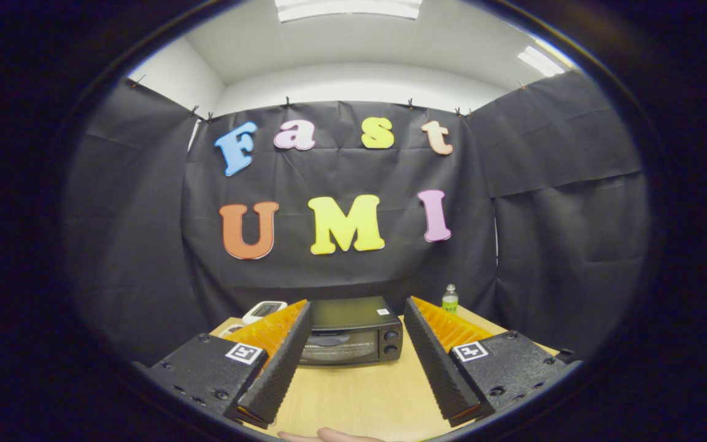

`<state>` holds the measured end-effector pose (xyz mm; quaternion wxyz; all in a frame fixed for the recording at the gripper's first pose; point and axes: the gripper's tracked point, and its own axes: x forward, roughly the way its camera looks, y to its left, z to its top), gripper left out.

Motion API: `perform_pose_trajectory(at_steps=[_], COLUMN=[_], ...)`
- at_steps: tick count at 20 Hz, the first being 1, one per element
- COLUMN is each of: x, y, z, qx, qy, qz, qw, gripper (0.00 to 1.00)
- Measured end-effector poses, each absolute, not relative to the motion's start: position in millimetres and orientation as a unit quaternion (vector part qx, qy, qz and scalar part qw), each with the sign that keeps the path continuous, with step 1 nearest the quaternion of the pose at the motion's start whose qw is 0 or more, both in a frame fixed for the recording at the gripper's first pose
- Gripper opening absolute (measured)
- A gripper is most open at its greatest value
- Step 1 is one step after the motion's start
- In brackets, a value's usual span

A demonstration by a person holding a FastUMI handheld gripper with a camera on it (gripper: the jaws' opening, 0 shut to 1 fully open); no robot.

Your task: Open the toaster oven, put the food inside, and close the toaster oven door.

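Fingers of my hand-held gripper (353,362) stand spread, gripping nothing, framing the toaster oven (350,331) at twelve o'clock on the table (359,399); its door looks shut, so early or finished both fit. Food I cannot make out.

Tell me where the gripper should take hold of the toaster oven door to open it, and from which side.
Grip the handle bar along the top edge of the toaster oven door, coming straight from the front. The toaster oven faces the open gripper, door shut; such doors probably hinge at the bottom, so pull down.
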<state>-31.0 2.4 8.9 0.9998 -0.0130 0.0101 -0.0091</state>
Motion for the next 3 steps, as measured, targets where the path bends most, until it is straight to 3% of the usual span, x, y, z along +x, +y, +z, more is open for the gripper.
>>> perform_pose_trajectory(at_steps=[3], x=[-36.3], y=[4.7], z=[11.4], qx=[-0.016], qy=[0.003], qz=[0.004], qw=[1.0], gripper=[0.97])
